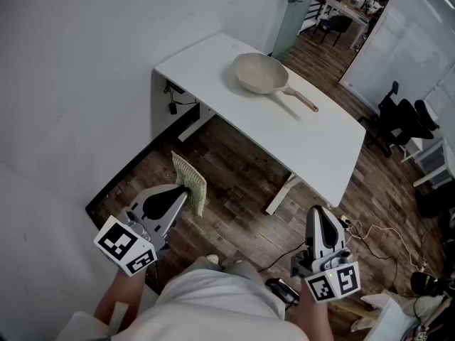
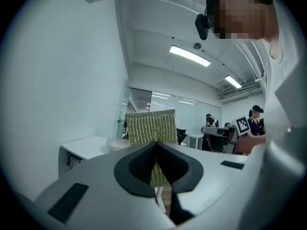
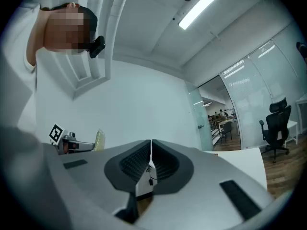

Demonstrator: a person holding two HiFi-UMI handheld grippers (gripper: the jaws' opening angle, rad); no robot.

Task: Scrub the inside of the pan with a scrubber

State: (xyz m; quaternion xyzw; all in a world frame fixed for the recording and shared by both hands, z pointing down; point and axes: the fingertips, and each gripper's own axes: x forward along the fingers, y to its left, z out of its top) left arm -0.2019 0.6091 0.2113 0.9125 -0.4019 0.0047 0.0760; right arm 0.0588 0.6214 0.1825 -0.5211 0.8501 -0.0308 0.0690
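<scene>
- The pan (image 1: 261,73), pale beige, sits upright on the white table (image 1: 313,141) at about 12 o'clock in the head view. Its wooden handle (image 1: 302,99) points toward 4 o'clock.
- In the left gripper view, a pale rounded rim at 9 o'clock from the scrubber is probably this same pan, though it is small and partly hidden.
- The scrubber (image 1: 190,183), a yellow-green ribbed pad, hangs over the wooden floor (image 1: 242,190), well apart from the pan, at 7 o'clock from it.
- The left gripper (image 1: 186,194) holds the scrubber: its jaws are clamped on the pad's lower part, and the rest stands up above them.
- The right gripper (image 1: 318,215) is at 5 o'clock in the head view, pointing toward the table. Its jaws are pressed together with nothing between them.
- Both grippers are held short of the table's near edge.
- A black office chair (image 1: 402,119) stands at 3 o'clock, beyond the table's end.
</scene>
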